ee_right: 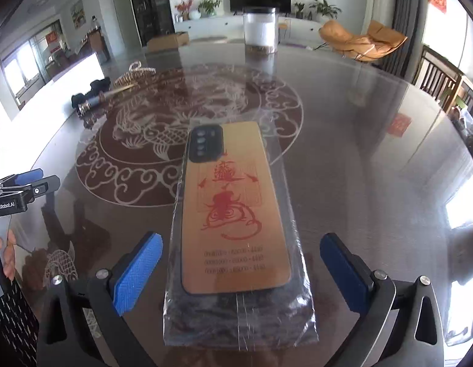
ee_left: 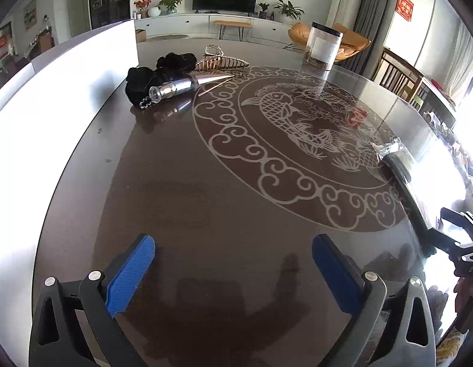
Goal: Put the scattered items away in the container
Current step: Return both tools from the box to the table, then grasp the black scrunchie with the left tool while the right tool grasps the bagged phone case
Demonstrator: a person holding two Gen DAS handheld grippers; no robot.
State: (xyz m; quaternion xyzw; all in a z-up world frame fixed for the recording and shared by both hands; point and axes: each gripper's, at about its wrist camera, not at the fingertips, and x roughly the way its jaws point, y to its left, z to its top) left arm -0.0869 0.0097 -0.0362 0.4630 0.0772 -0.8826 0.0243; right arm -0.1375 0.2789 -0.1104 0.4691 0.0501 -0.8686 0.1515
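My right gripper (ee_right: 241, 241) is open, its blue pads (ee_right: 138, 272) on either side of a gold phone case with red print (ee_right: 233, 208), apart from it. The case is sealed in a clear plastic bag and lies flat on the table. My left gripper (ee_left: 233, 263) is open above bare table with nothing between its fingers. At the far left lie a black scrunchie (ee_left: 144, 84), a silver cone-shaped piece (ee_left: 190, 87) and a gold hair claw (ee_left: 221, 61). A clear jar with a black lid (ee_left: 323, 46) stands at the far side, something brown in its bottom.
The table is dark glass with a pale fish and cloud pattern (ee_left: 267, 159). A white panel (ee_left: 68, 91) runs along its left side. The bagged case (ee_left: 392, 153) shows at the right of the left wrist view. A hand (ee_right: 7, 253) holds the left gripper's frame (ee_right: 19, 195).
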